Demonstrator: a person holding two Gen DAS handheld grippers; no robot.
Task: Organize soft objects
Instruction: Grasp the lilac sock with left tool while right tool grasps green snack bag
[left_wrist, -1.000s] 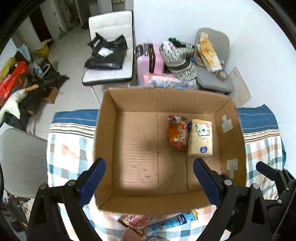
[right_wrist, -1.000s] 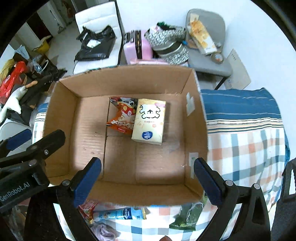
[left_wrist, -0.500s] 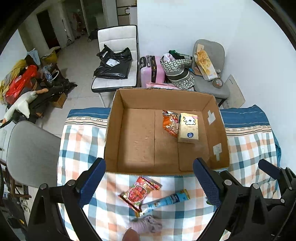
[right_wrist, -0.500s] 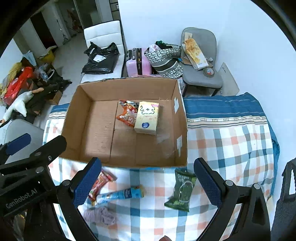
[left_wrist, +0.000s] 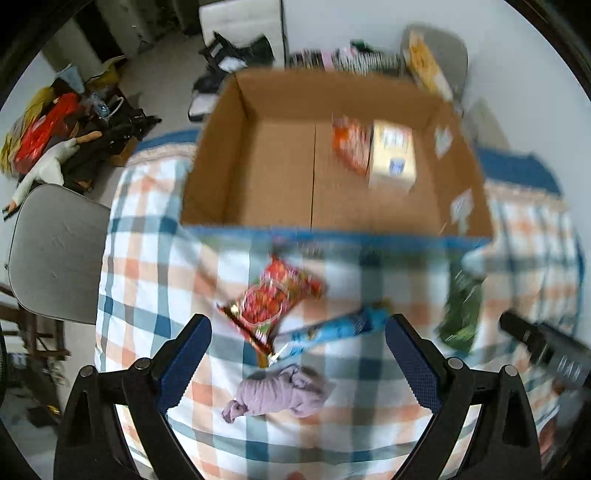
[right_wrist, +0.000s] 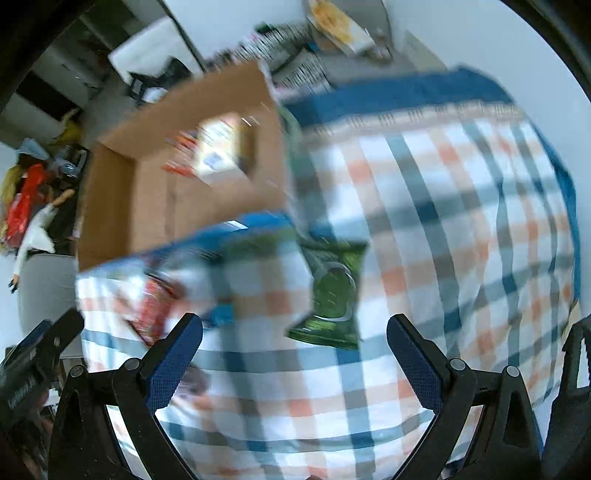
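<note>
Left wrist view shows four loose items on the checked cloth, all on the near side of the cardboard box. The lilac fabric bundle lies between the fingers of the left gripper, at 6 o'clock from the red snack packet. The blue tube packet lies at 3 o'clock from the bundle's upper edge, touching or just overlapping the red packet. The green snack packet lies well apart at 3 o'clock.

Handling: the bundle is light, limp and non-fragile; pinch it across its bunched middle so that no tail trails. The packets are probably light, crinkly and slippery; grip each across its flat body, not at a sealed edge.

Both grippers stand spread wide and hold nothing. In the right wrist view, the right gripper frames the green packet, which lies at 12 o'clock from its fingers.

Change from half a second ago: both cameras have dropped and closed in on the cloth. The box fills less of the lower frame, and the items sit nearer the fingers. The right view has swung clockwise, putting the box at 10 o'clock. Motion blur is heavy, so item edges are approximate. The yellow tissue pack and orange packet remain in the box.
</note>
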